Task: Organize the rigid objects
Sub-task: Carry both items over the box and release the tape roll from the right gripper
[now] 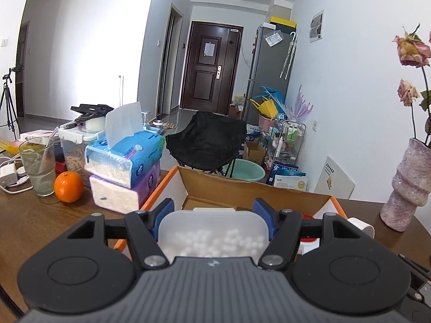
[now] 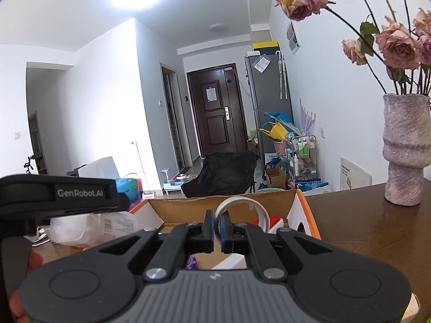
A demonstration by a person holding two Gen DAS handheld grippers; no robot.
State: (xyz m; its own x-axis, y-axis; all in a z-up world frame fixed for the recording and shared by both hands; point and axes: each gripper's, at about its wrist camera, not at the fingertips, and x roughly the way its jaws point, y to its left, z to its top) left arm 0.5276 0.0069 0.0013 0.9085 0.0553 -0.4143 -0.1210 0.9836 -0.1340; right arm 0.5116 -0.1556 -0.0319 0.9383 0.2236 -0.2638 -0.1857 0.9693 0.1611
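My left gripper (image 1: 212, 210) is shut on a translucent plastic box (image 1: 212, 235) holding small white balls, its blue pads pressing both sides. The box hangs over the near edge of an open cardboard box (image 1: 242, 188) with orange-and-white outer walls. My right gripper (image 2: 216, 222) is shut on the wall of a white tape roll (image 2: 242, 210), held upright over the same cardboard box (image 2: 215, 207). The tape roll (image 1: 362, 227) also shows at the right of the left wrist view. The left gripper's body (image 2: 62, 193) fills the left of the right wrist view, with the plastic box (image 2: 78, 228) below it.
On the brown wooden table (image 1: 40, 228) stand two stacked tissue packs (image 1: 126, 172), an orange (image 1: 68, 187), a glass with a straw (image 1: 39, 169) and a lidded container (image 1: 75, 145). A pink vase of dried roses (image 2: 405, 150) stands at the right. Something red (image 1: 308, 241) lies in the cardboard box.
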